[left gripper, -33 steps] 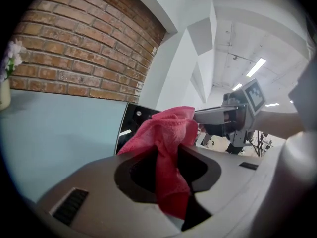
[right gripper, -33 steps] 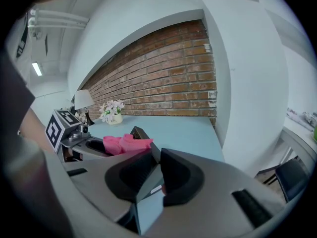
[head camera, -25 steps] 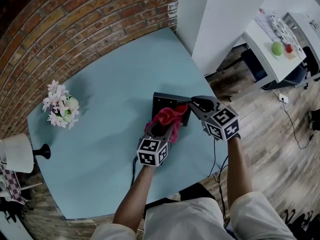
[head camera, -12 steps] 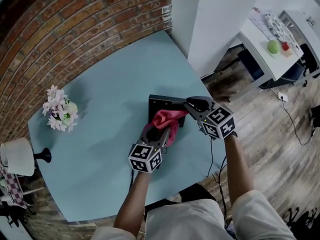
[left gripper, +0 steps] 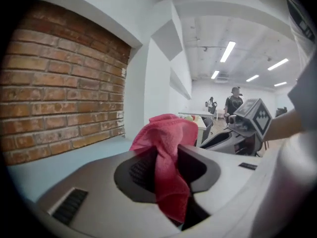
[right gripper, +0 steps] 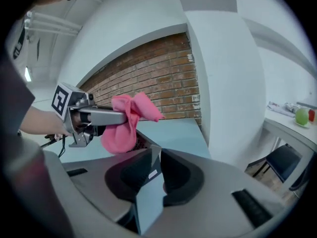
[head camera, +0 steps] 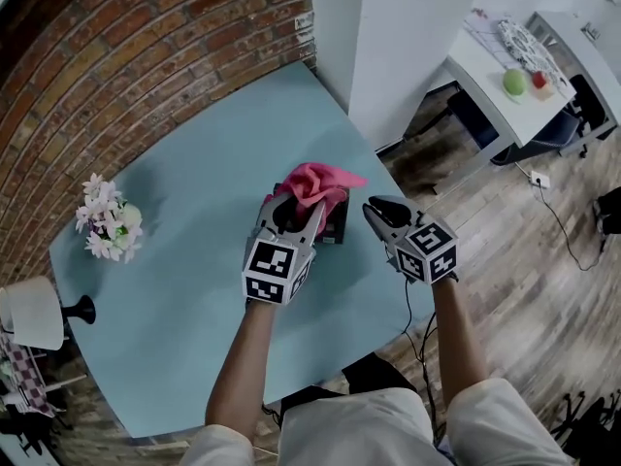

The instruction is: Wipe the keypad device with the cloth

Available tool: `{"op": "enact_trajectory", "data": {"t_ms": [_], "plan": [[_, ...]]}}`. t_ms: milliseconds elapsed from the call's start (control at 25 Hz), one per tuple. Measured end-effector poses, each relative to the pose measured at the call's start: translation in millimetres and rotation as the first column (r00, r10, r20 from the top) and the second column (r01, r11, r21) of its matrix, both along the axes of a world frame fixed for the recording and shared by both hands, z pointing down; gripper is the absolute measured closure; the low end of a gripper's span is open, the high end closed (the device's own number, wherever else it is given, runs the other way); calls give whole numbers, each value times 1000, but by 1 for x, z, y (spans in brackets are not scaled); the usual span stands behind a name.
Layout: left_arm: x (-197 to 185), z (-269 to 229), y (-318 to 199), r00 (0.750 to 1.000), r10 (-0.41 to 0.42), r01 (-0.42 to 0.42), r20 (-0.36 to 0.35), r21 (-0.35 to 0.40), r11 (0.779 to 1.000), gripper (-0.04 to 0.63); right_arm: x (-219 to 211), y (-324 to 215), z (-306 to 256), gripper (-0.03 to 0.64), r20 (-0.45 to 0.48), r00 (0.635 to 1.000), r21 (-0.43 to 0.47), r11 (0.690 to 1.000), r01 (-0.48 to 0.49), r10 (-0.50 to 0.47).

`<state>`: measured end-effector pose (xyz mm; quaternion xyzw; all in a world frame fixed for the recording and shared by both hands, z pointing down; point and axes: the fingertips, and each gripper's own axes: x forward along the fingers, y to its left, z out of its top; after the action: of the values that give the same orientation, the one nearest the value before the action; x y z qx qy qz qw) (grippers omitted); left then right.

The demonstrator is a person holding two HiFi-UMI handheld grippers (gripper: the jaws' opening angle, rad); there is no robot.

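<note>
Setting: light-blue table [head camera: 175,260] set against a red brick wall [head camera: 146,56], with a white pillar [head camera: 388,47] at its far corner.
Left gripper [head camera: 296,207]: jaws closed on a pink cloth [head camera: 315,184]. The cloth bunches above the jaw tips and hangs down between the pads.
Keypad device: dark, box-shaped keypad device [head camera: 335,229] lying on the table directly under the cloth and the left jaws. Only its right edge shows in the head view.
Right gripper [head camera: 376,210]: just to the right of the device and clear of it. Its jaws stand a narrow gap apart and hold nothing, and the table colour shows through the gap.
Periphery: small bunch of pale pink and white flowers [head camera: 105,229] on the table's left side, well apart from both grippers.
</note>
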<state>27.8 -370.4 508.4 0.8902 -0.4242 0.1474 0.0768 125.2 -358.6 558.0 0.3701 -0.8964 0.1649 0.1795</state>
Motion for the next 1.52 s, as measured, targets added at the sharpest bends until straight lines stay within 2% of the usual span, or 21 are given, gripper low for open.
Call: {"op": "enact_trajectory", "data": {"t_ms": [200,320,800,1000,1520], "plan": [[25,11,-11,980,117,-119,162,2,993,451,6,19,6,534,-17,999,-13,999,-48,48],[33,27,-8,965,165,-159,205,-44,986,451,10,30,10,534,-26,999,-25,999,-47,46],[42,48,11,946,223,-203,235,-106,974,449,22,40,7,534,-36,994,-19,994,-108,107],[42,54,17,947,218,-190,234,-138,972,449,22,41,5,534,-37,992,-15,993,-118,118],[44,81,41,923,299,-250,243,-216,944,448,30,49,7,534,-48,986,-15,987,-158,157]]}}
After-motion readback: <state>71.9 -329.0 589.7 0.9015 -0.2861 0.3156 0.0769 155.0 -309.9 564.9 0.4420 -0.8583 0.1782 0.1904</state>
